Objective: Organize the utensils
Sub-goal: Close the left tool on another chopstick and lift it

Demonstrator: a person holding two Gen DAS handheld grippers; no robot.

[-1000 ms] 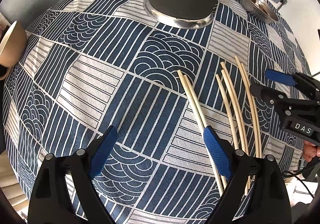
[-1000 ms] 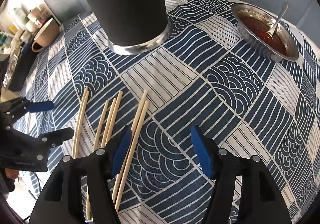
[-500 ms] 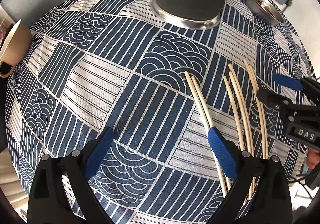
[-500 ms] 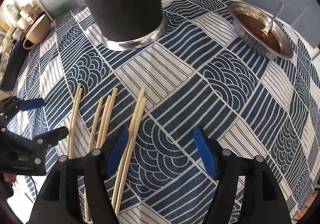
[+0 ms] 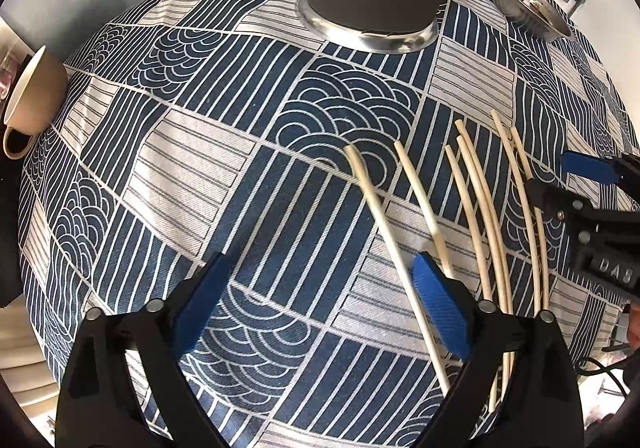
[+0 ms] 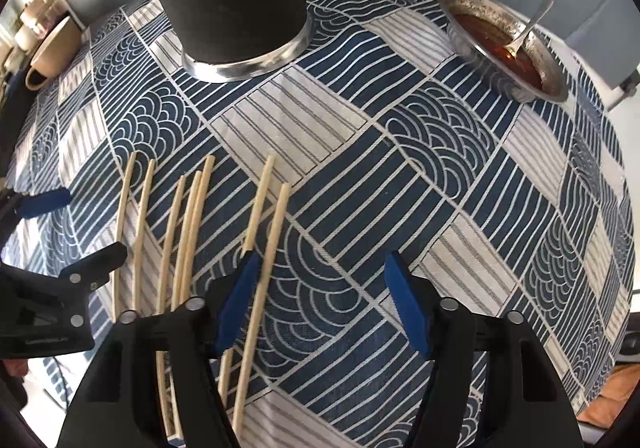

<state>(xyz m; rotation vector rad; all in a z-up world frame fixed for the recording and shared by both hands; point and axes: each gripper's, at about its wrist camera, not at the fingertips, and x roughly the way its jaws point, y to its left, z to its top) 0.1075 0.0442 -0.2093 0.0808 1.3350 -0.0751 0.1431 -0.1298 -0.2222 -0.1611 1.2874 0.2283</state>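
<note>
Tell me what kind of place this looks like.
Probably a dining table at home: a patterned tablecloth, loose wooden chopsticks, a metal bowl of reddish sauce with a spoon, and a beige mug.

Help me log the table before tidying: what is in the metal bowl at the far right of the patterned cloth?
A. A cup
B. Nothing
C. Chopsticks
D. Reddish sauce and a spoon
D: the right wrist view shows the bowl holding reddish-brown sauce with a spoon leaning in it, while the chopsticks lie flat on the cloth.
</note>
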